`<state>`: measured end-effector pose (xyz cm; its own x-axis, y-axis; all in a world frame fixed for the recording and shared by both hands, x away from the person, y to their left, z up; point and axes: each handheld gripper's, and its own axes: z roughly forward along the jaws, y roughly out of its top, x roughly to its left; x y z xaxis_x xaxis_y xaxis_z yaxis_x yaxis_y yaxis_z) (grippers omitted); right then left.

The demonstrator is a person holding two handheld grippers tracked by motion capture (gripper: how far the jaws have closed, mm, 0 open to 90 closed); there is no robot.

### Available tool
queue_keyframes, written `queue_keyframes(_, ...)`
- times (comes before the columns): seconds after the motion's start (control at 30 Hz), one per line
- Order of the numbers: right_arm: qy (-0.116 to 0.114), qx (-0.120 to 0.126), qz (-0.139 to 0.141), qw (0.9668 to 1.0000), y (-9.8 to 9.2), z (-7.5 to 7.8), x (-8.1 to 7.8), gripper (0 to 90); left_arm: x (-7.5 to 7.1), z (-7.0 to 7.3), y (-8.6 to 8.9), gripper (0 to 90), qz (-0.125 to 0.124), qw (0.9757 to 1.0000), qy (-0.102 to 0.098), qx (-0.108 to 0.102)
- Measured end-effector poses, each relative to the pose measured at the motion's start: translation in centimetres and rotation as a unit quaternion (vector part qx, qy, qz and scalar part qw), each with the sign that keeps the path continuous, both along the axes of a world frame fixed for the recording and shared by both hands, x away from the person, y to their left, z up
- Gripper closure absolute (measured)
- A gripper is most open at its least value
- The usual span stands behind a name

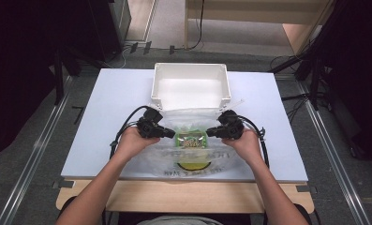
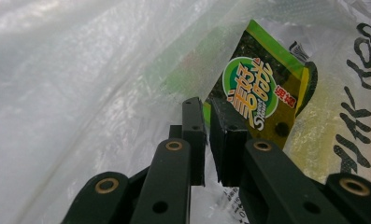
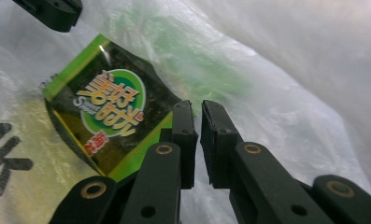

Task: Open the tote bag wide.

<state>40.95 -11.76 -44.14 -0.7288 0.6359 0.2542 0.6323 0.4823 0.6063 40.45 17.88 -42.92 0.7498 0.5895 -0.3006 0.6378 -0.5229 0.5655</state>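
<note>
Pinching clear bag (image 1: 193, 117) film, L gripper (image 1: 172, 134) & R gripper (image 1: 210, 132) flank snack packet (image 1: 191, 139) btwn them

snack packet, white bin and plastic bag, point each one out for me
snack packet (image 2: 260, 95), left gripper view, on its round green logo
white bin (image 1: 191, 87), high view, on its bare inner floor
plastic bag (image 1: 162, 157), high view, on the clear film left of the packet

A white worktop (image 1: 108, 140) sits on a wooden table (image 1: 183, 197) whose edge shows along its near side. Grey carpet (image 1: 29, 154) surrounds it, with metal rails (image 1: 33, 150) running along both sides. Beyond the worktop stand light wooden furniture (image 1: 249, 14) and trailing cables (image 1: 291, 101); black curtains (image 1: 24, 51) darken both far corners.
</note>
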Motion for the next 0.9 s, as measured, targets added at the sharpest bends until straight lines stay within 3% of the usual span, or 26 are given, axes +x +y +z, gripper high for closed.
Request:
queue_keyframes(0.3, 0.007, 0.001, -0.007, 0.9999, -0.3, -1.1, 0.3, 86.0, 0.2, -0.9, 0.5, 85.1, 0.008, 0.9999, 0.003, -0.007)
queue_keyframes(0.4, 0.012, 0.004, -0.009, 0.9999, -0.4, -1.5, 0.2, 86.0, 0.1, -1.4, 0.6, 85.4, 0.005, 0.9997, 0.012, -0.020)
queue_keyframes(0.5, 0.020, -0.004, -0.003, 0.9998, -0.6, -1.9, -0.2, 86.2, -0.2, -1.8, 0.7, 85.5, -0.008, 0.9998, 0.017, -0.011)
queue_keyframes(0.63, 0.015, -0.025, -0.002, 0.9996, -0.6, -2.2, -0.6, 87.4, -0.5, -2.2, 0.7, 85.3, -0.013, 0.9996, 0.024, -0.006)
queue_keyframes(0.77, 0.014, -0.021, -0.014, 0.9996, -0.8, -2.4, -0.3, 88.1, -0.2, -2.7, 0.4, 85.3, 0.004, 0.9998, 0.012, 0.015)
queue_keyframes(0.9, 0.007, -0.025, -0.024, 0.9994, -0.4, -2.3, 0.1, 88.0, 0.2, -2.8, 0.3, 85.2, 0.019, 0.9997, 0.003, 0.012)
